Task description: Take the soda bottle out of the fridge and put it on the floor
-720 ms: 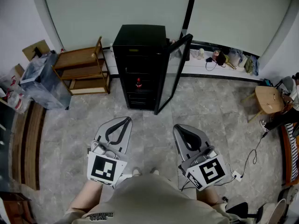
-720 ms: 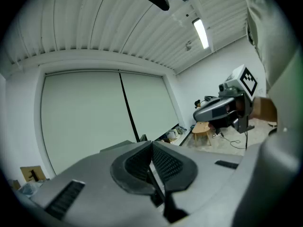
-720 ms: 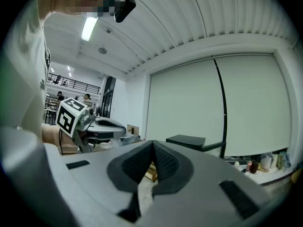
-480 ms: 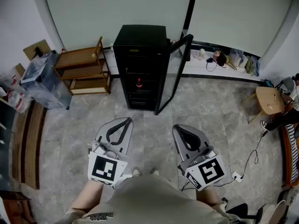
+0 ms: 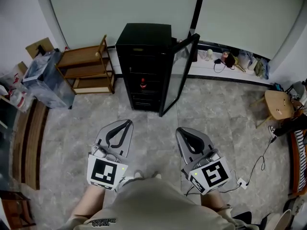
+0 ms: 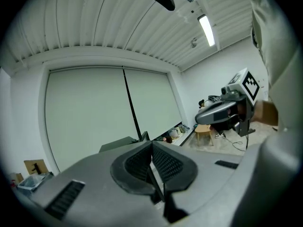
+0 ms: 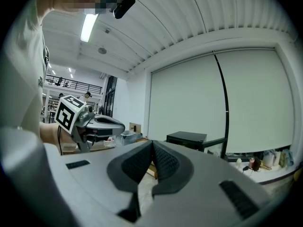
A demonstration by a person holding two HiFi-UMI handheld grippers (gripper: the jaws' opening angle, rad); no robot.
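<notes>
Left tongs and right tongs are held closed and empty, since the open fridge, with a red item that is probably the soda bottle, stands well ahead.

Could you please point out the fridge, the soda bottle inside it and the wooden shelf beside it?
fridge (image 5: 144, 34), head view, on its black top panel.
soda bottle (image 5: 142, 85), head view, on its red part, behind the open door.
wooden shelf (image 5: 85, 58), head view, on its top board.
</notes>
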